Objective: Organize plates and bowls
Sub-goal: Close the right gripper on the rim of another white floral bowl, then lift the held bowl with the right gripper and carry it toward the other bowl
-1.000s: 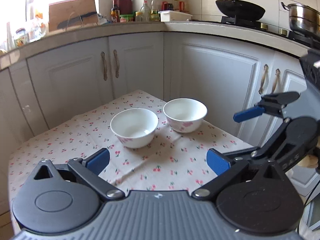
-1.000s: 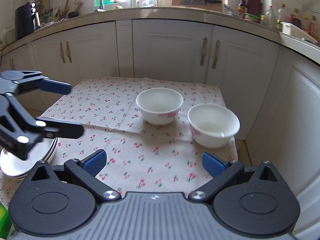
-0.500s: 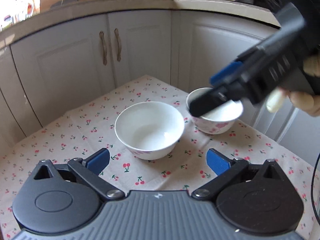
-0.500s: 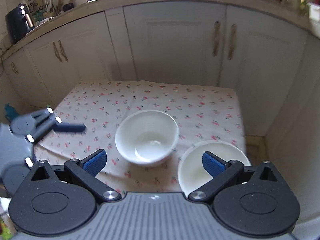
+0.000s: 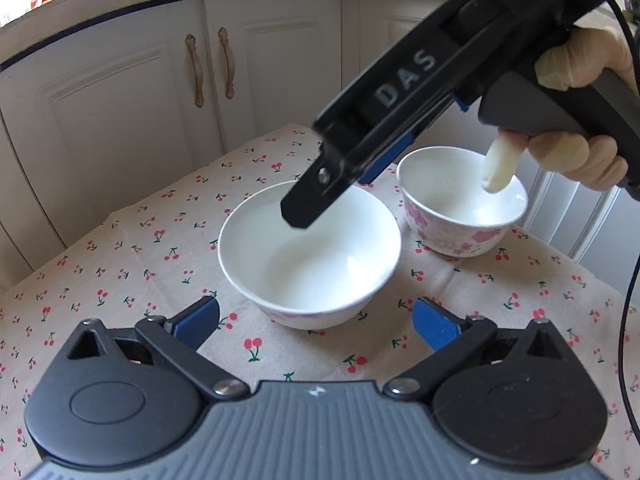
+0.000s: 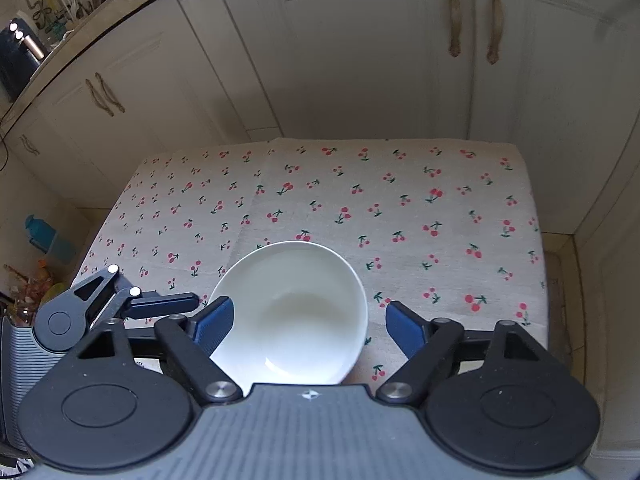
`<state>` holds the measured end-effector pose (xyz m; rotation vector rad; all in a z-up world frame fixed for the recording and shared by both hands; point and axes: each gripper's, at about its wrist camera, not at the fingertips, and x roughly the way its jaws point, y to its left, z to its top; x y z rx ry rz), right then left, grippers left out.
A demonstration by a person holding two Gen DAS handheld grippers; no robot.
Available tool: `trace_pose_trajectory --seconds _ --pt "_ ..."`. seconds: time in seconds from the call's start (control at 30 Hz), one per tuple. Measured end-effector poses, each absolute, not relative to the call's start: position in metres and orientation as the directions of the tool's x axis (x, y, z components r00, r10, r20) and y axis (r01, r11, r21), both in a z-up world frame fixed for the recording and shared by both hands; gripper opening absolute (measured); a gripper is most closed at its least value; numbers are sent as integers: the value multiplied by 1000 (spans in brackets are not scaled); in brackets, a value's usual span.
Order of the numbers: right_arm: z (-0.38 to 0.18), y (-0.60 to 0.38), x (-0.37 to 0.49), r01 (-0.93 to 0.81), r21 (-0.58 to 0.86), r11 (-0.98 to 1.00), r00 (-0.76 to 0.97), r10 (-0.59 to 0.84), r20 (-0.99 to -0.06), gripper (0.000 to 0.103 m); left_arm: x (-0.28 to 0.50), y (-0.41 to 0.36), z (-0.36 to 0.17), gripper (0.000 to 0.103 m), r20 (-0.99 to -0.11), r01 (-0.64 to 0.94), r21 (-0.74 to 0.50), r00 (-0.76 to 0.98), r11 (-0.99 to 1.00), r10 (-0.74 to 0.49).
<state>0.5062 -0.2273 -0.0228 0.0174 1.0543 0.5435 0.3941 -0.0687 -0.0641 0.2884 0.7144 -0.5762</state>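
1. Both grippers are seen with their blue pads spread wide and nothing held between them: the left gripper point(image 5: 316, 322) is poised low over the cherry-print tablecloth point(image 5: 120, 248), and the right gripper point(image 6: 310, 320) is angled downward from above.
2. One white bowl point(image 5: 310, 256) is set upright on the cloth, mouth facing up; being round, it shows no long axis. It lies just ahead of the left gripper's pads, between them in line but not touched.
3. In the right wrist view the same bowl point(image 6: 296, 316) is seen from above, between the right gripper's spread pads; whether the left pad touches its rim cannot be told.
4. A second bowl point(image 5: 462, 206), white with pink flowers on its wall, stands upright just beside the first, apart from it, toward the right edge of the table.
5. The right gripper's body, marked "DAS", is seen crossing above both bowls, gripped by a gloved hand point(image 5: 572, 128).
6. White cabinet doors point(image 6: 360, 48) are seen behind the table.
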Motion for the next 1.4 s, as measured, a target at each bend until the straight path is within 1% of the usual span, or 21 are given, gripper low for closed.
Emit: trace_pose_trajectory --seconds 0.07,0.13,0.2,0.23,0.33,0.47,0.7,0.9,1.17,1.4 --pt "-27 -224 510 -426 263 866 362 429 -828 78 397 -71 -67 99 -688 591 63 609 804 -394" --pt "-30 -222 511 -428 249 869 359 417 -835 77 399 -73 -70 96 -690 593 67 608 802 -392" --pt "-33 -221 511 -431 241 869 358 411 -839 72 401 -74 -72 88 -692 592 71 609 803 -387" --pt "-34 -221 512 -433 242 868 357 412 -838 72 402 -74 -73 87 -693 592 72 608 802 -387" --pt "-36 -220 511 -440 241 865 356 415 -837 69 402 -74 -74 87 -683 589 80 620 804 -386" --pt "-36 -219 511 -442 238 865 357 413 -838 69 401 -74 -72 87 -668 588 95 636 803 -387" --pt "-35 -220 512 -439 240 866 359 414 -837 68 406 -73 -70 86 -662 580 57 631 813 -404" --pt "-34 -221 510 -439 235 868 365 411 -835 63 408 -70 -69 86 -667 572 32 623 820 -408" --pt "-29 -216 502 -445 217 869 364 397 -843 63 402 -66 -64 86 -687 569 -8 594 822 -418" --pt "-19 -211 479 -462 200 864 368 392 -843 63 377 -62 -49 86 -691 582 15 594 813 -413"
